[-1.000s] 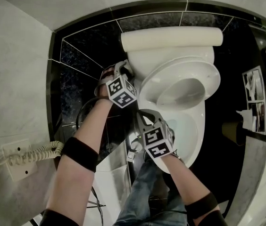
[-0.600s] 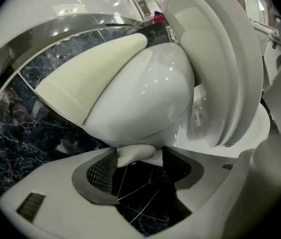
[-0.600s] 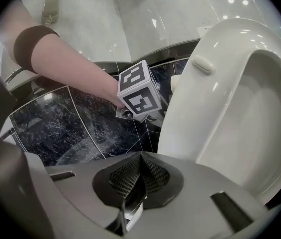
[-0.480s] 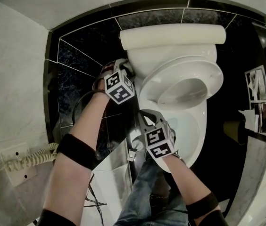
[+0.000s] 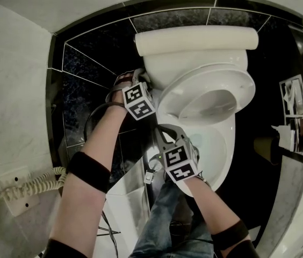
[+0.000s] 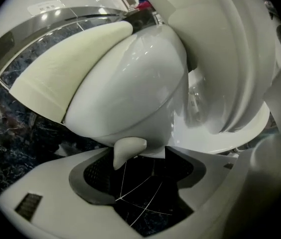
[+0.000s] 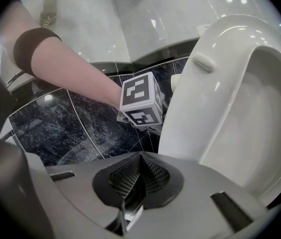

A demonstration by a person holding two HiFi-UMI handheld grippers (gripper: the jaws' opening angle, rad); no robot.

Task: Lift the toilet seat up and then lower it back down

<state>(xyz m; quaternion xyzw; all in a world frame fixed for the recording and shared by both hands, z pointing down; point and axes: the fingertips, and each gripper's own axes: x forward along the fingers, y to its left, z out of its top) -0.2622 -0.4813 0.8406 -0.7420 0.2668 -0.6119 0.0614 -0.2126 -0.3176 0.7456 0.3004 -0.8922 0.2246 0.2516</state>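
The white toilet seat (image 5: 208, 93) stands raised and tilted over the bowl (image 5: 218, 149); its underside with a bumper (image 7: 204, 61) fills the right gripper view. My left gripper (image 5: 142, 78) is at the toilet's left flank, under the cream tank lid (image 5: 194, 39). Its jaws have just been opening and stand wide, and a small white lever (image 6: 128, 149) pokes between them, untouched by the pads. My right gripper (image 5: 165, 132) hangs by the bowl's left front edge, its pads (image 7: 139, 179) pressed together on nothing. The left gripper's marker cube (image 7: 140, 105) shows beyond it.
Dark marble floor tiles (image 5: 87, 69) lie left of the toilet, and a pale wall (image 5: 17, 90) with a corded handset (image 5: 30, 184) beyond them. A paper holder (image 5: 280, 136) is on the right. The person's legs (image 5: 167, 219) stand close to the bowl.
The left gripper has sunk a little along the toilet's left side and rolled slightly. The right gripper and the raised seat have kept still.
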